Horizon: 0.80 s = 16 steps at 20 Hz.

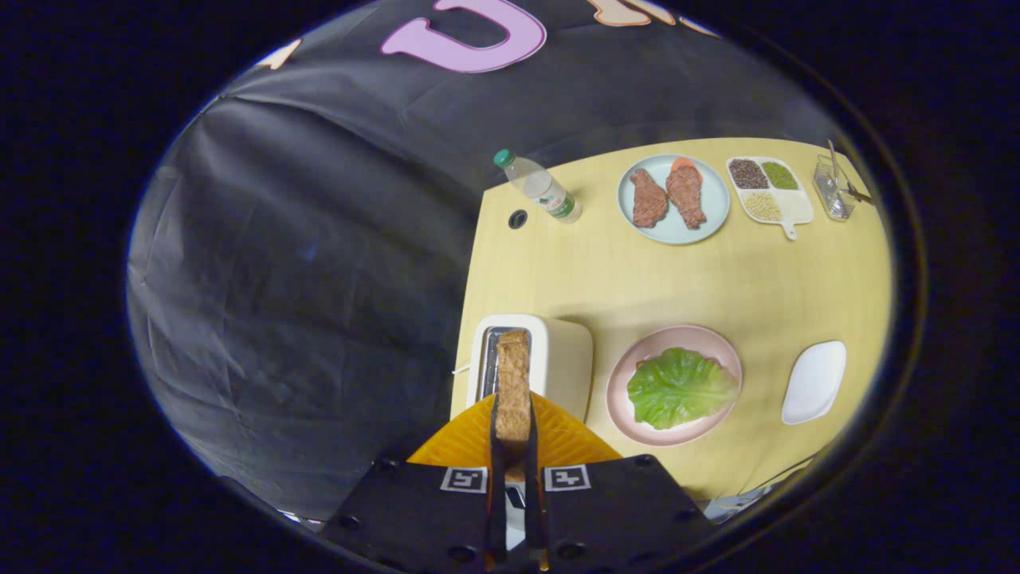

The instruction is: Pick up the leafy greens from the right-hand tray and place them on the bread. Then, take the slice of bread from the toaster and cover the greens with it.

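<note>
At the bottom centre of the frame the hand-held gripper (514, 434) has its two fingers pressed in on a slice of bread (513, 381), one on each flat face. The slice stands on edge, brown and coarse-grained, its far end over the slot of the toaster (550, 359). The toaster is a cream, round-cornered box with a metal-lined slot, at the near left corner of the pale yellow wood-grain surface (677, 279).

Just right of the toaster, lower centre-right of the frame, sits a round pink plate (621, 391) with the leafy greens (677, 387) on it: one bright green, crinkled, veined leaf lying flat. Whatever lies under the leaf is hidden. Further right is a small white rounded-rectangle tray (814, 381), smooth and glossy.

In the upper right of the frame, well beyond the fingers, a pale blue round plate (713, 199) carries two brown, rough-textured pieces of meat (668, 198). Right of it is a white divided dish (793, 209) with a short handle, holding dark, green and pale grains, then a small wire basket (833, 191). A clear plastic bottle (542, 190) with a green cap lies near the surface's far left edge.
</note>
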Motion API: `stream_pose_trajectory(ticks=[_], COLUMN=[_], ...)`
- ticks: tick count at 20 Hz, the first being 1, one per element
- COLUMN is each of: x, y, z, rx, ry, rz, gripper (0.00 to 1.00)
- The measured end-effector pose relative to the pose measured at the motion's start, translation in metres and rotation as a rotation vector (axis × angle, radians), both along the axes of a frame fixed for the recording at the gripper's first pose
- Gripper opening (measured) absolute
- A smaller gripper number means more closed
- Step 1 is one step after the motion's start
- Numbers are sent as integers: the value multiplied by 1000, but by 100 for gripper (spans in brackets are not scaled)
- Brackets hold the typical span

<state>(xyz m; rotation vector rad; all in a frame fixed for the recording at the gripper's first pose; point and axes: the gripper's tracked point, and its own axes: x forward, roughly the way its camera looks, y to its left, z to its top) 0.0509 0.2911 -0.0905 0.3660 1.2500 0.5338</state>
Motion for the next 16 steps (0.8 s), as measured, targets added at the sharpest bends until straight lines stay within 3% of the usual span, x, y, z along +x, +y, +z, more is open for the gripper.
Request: stream_pose_trajectory(ticks=[6,10,16], x=[1,-5,-11], y=[-56,-86,-107], z=[-24,-77,-157], rx=[105,88,114], ry=[-103,-134,-80], rz=[23,64,45], gripper=[12,12,12])
